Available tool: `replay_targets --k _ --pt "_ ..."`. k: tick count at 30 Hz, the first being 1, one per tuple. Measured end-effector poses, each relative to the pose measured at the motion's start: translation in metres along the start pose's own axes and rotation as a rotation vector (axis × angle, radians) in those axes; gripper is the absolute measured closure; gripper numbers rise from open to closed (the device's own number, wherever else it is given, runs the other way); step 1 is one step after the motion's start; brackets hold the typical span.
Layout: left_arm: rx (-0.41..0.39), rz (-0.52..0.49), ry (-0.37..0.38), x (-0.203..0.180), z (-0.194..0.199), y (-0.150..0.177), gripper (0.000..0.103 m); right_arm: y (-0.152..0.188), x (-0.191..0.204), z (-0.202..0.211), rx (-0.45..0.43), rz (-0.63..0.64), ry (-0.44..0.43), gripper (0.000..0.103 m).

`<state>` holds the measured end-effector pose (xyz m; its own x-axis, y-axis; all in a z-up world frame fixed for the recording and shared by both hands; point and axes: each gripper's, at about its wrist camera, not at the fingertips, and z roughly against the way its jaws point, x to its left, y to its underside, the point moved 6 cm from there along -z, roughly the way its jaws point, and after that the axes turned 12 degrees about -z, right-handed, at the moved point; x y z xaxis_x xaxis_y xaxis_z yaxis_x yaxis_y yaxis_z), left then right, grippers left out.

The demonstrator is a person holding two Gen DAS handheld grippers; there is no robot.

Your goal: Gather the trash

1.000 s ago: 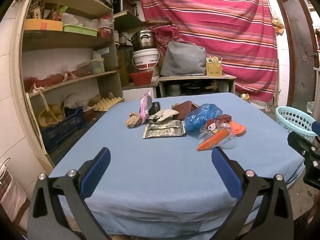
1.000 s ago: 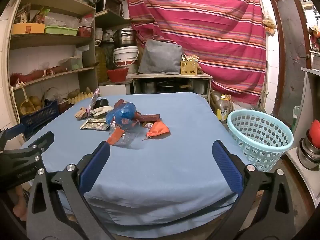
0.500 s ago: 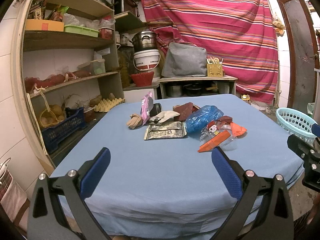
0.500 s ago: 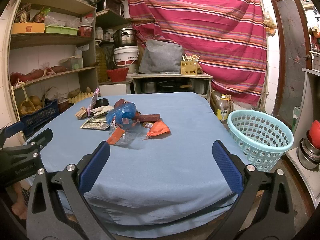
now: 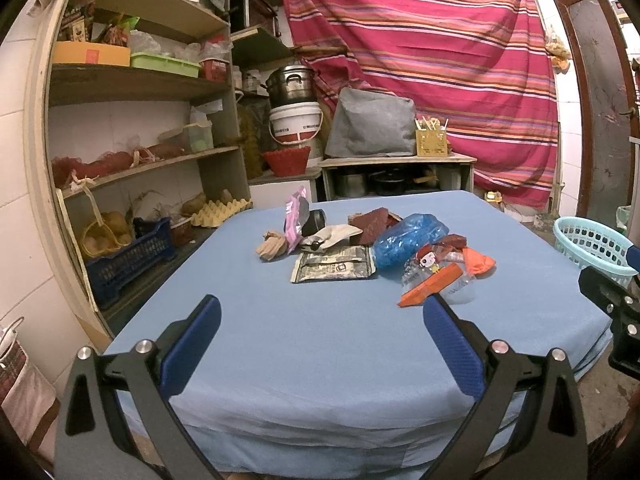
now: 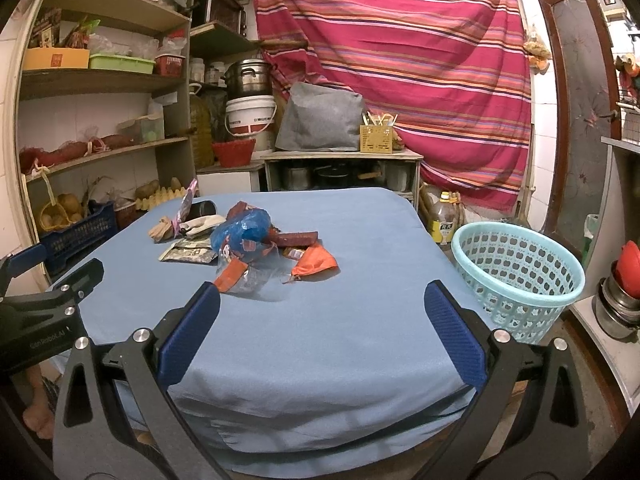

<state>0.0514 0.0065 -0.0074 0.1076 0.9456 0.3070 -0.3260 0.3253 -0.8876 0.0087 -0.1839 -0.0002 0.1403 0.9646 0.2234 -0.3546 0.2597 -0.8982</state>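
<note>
A pile of trash lies mid-table on the blue cloth: a blue plastic bag, a silver foil wrapper, an orange wrapper, a small orange packet, a pink pouch and a crumpled brown paper. A light blue basket stands on the floor right of the table. My left gripper is open and empty over the near table edge. My right gripper is open and empty, short of the pile; the basket is to its right.
The table is covered in blue cloth. Wooden shelves with boxes and baskets stand along the left. A low cabinet and a striped curtain are behind. An oil bottle stands on the floor. Metal pots sit far right.
Both grippers have edged slightly toward the table; the pile looks a little nearer. Both stay open and nothing on the table has moved.
</note>
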Motion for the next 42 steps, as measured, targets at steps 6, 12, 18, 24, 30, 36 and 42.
replay_targets --k 6,12,18,24,30,36,42 --pt "0.001 0.000 0.001 0.0004 0.0000 -0.0003 0.004 0.0030 0.0015 0.0008 0.009 -0.007 -0.002 0.004" --pt "0.000 -0.001 -0.001 -0.0007 0.0003 0.0005 0.004 0.0043 0.0021 -0.0017 0.012 -0.009 -0.003 0.004" --pt "0.001 -0.002 0.000 0.0003 0.0006 0.0002 0.004 0.0044 0.0016 -0.0019 0.011 -0.010 -0.003 0.004" --pt "0.001 -0.001 -0.002 -0.0006 0.0002 0.0007 0.004 0.0042 0.0011 -0.0024 0.014 -0.010 -0.003 0.004" --pt "0.000 -0.001 -0.002 -0.0007 0.0002 0.0007 0.004 0.0052 0.0003 -0.0026 0.012 -0.009 -0.003 0.004" --pt "0.001 -0.002 -0.002 -0.0011 0.0000 0.0007 0.004 0.0049 0.0002 -0.0027 0.012 -0.011 -0.003 0.004" --pt "0.000 -0.001 -0.002 -0.0007 0.0002 0.0006 0.004 0.0053 -0.0005 -0.0038 0.013 -0.009 -0.004 0.004"
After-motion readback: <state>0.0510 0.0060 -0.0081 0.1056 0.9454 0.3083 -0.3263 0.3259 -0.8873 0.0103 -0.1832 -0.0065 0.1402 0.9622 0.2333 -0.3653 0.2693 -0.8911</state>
